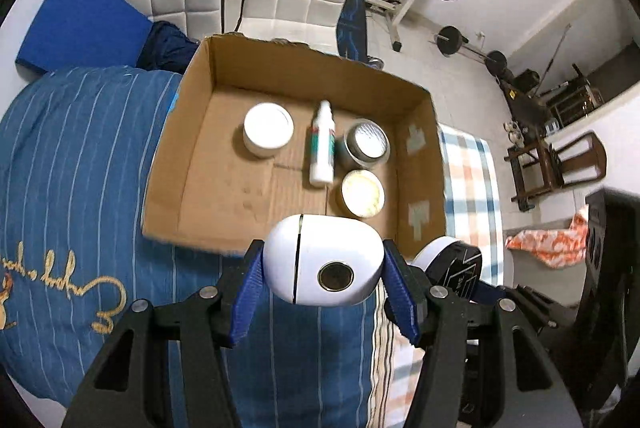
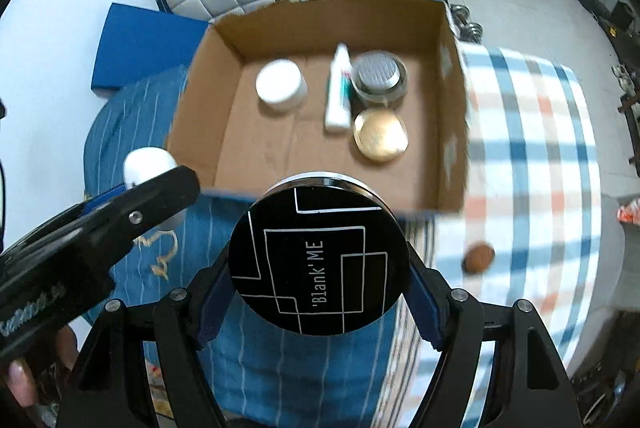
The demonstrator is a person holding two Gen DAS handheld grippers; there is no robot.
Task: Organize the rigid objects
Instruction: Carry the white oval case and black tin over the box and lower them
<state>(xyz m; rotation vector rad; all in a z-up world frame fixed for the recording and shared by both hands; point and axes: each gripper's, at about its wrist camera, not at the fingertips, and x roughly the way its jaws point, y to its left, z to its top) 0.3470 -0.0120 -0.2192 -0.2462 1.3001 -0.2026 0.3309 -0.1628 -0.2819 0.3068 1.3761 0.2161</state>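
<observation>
Both wrist views above cardboard box (image 1: 420,163)

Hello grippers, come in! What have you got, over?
Left hand-held gripper holds white case. Right hand-held gripper holds black tin. Cardboard box ahead, nothing blocking.

Glossy smooth white plastic case (image 1: 322,262) betw left gripper (image 1: 322,292) matt blue pads; glossy black lid, round tin (image 2: 319,260), in right gripper (image 2: 320,292). Ahead: matt rough cardboard box (image 1: 224,228) w/ shiny gold metal tin (image 1: 363,193), on blue striped cloth (image 1: 80,155)
</observation>
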